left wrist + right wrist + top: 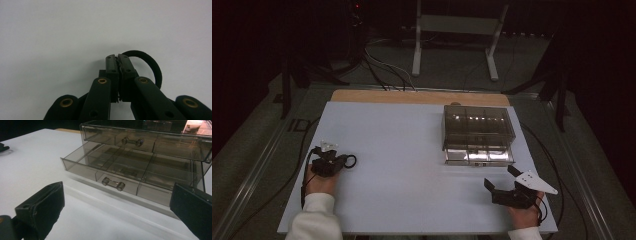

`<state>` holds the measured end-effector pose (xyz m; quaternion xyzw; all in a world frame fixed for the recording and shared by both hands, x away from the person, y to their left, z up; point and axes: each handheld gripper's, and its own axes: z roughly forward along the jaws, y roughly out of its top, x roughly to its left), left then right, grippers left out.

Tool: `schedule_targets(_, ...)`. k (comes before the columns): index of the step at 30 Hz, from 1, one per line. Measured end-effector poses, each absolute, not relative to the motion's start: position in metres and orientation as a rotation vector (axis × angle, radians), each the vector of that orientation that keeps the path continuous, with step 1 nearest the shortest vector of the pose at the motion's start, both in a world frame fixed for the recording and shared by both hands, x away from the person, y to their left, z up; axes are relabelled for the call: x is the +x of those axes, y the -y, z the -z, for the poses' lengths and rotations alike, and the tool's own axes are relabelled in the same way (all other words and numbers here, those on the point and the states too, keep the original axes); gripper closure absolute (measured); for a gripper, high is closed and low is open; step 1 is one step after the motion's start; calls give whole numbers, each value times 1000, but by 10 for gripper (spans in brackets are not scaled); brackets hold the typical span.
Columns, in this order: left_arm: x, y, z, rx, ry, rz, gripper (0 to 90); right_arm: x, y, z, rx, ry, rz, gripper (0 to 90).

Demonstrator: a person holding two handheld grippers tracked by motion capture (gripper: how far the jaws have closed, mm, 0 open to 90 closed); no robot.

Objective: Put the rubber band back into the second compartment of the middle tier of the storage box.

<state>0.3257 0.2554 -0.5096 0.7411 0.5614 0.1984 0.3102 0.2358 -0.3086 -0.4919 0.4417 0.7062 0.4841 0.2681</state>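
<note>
**Left Gripper Closed on Black Ring; Lower Drawer Open**

The left gripper (343, 161) sits at 8 o'clock on the white table (402, 165), close to its left edge. Its jaws are pressed together on the near side of a black ring (147, 65); the rest of the loop stands free at 2 o'clock from the jaw tips in the left gripper view and lies on the table surface. In the high view the ring (350, 161) shows just right of the gripper body.

The right gripper (502, 181) rests at 5 o'clock, near the front-right corner. Its jaws stand wide apart with nothing between them, aimed at the drawer unit.

A broad bare stretch of table separates the two grippers. The front edge runs directly beneath both hands.

No readable writing or brand shows on any item.

The clear smoked drawer unit (478, 125) occupies 2 o'clock, near the right edge. Its upper drawer (140, 138) is closed. Its lower drawer (120, 170) is pulled out toward the right gripper; dividers split it into compartments, and those visible hold nothing. Each drawer front carries a small metal bar handle (113, 184).
</note>
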Motion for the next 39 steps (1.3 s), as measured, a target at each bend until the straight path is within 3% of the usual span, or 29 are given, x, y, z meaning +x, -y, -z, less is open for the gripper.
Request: schedule_targets(39, 339, -206, 438, 1891, -1241, -462, 890, 235, 308, 492, 1187, -1908, -1311, 2)
